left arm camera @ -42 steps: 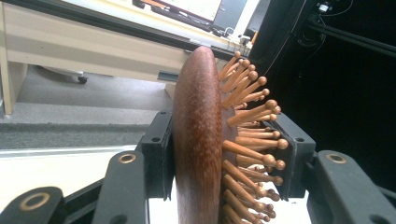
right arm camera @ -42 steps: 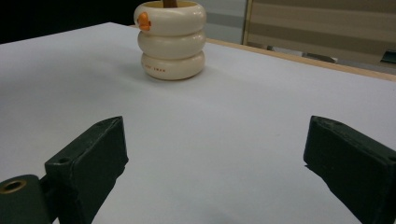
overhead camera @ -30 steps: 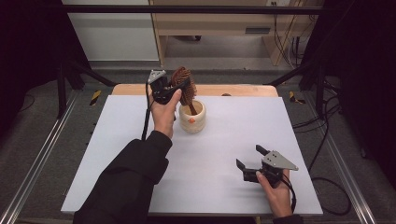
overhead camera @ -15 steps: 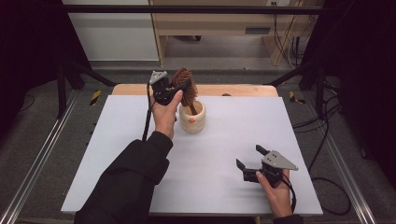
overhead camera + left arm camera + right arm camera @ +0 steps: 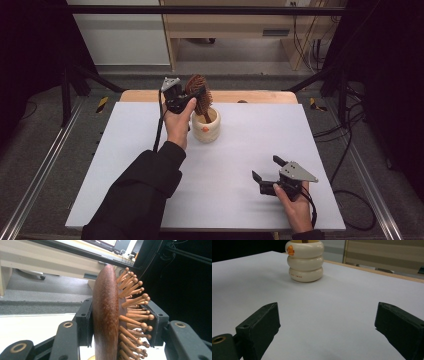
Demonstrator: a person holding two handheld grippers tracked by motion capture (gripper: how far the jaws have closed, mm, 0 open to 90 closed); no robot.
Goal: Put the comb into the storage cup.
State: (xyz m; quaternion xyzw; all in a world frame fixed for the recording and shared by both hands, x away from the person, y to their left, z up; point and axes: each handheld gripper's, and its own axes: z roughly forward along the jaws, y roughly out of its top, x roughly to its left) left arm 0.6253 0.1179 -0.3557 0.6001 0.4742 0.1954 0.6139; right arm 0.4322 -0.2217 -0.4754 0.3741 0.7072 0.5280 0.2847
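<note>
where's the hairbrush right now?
High view: the wooden hairbrush stands handle-down in the cream cup at the table's far middle, its head clamped in the left gripper. The right gripper rests open, near right.

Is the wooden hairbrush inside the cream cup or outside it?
Inside: the hairbrush stands with its handle down in the cup.

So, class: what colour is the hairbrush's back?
Reddish-brown speckled wood on the hairbrush, clearest in the left gripper view.

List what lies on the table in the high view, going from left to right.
Left gripper clamped on the wooden hairbrush → cream ringed cup → right gripper, jaws open.
</note>
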